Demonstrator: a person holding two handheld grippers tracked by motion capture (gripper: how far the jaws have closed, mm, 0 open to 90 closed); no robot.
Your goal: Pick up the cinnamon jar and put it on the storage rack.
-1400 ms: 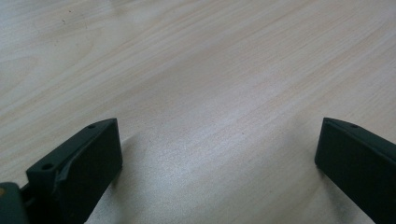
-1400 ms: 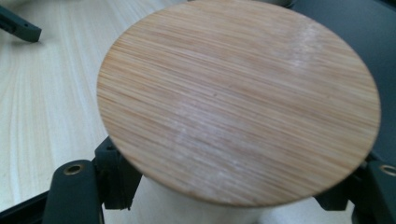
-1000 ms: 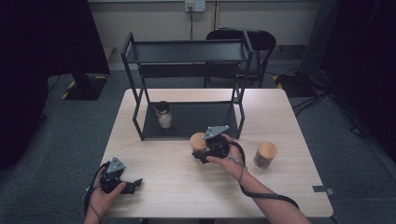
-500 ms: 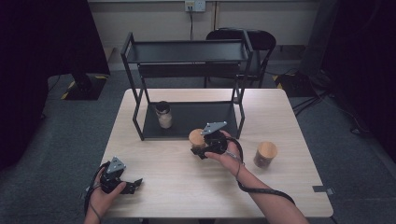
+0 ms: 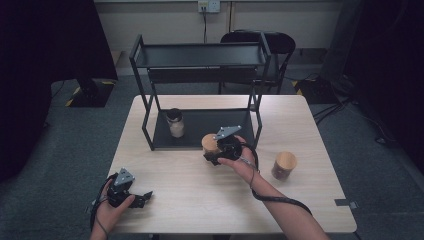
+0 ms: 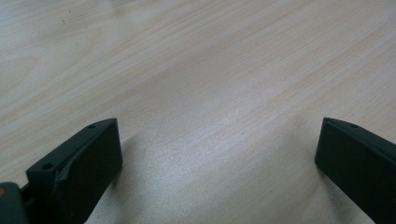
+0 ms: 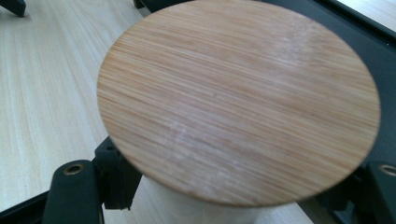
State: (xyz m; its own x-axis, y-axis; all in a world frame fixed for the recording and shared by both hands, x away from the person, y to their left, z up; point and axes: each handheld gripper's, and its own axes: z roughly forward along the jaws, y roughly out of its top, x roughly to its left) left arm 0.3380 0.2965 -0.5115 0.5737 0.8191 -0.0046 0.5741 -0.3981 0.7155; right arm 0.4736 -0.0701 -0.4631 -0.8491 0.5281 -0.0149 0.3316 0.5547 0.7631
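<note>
My right gripper [image 5: 214, 152] is shut on a pale jar with a round bamboo lid [image 5: 210, 142], held at the front edge of the black rack's bottom shelf [image 5: 210, 122]. In the right gripper view the bamboo lid [image 7: 238, 98] is close up, with the black jaws of my right gripper [image 7: 238, 205] pressed on the jar's white body below it. My left gripper [image 5: 142, 197] rests on the table [image 5: 200, 200] at the near left, open. Bare wood lies between the jaws of my left gripper [image 6: 219, 158].
A dark-lidded jar [image 5: 175, 122] stands on the rack's bottom shelf at the left. Another bamboo-lidded jar [image 5: 284, 166] stands on the table to the right of my right hand. The two-tier black rack [image 5: 200, 55] takes the far half of the table, with a chair [image 5: 260, 42] behind.
My right gripper has edged the jar slightly away from me, toward the rack's bottom shelf. The left gripper has not moved.
</note>
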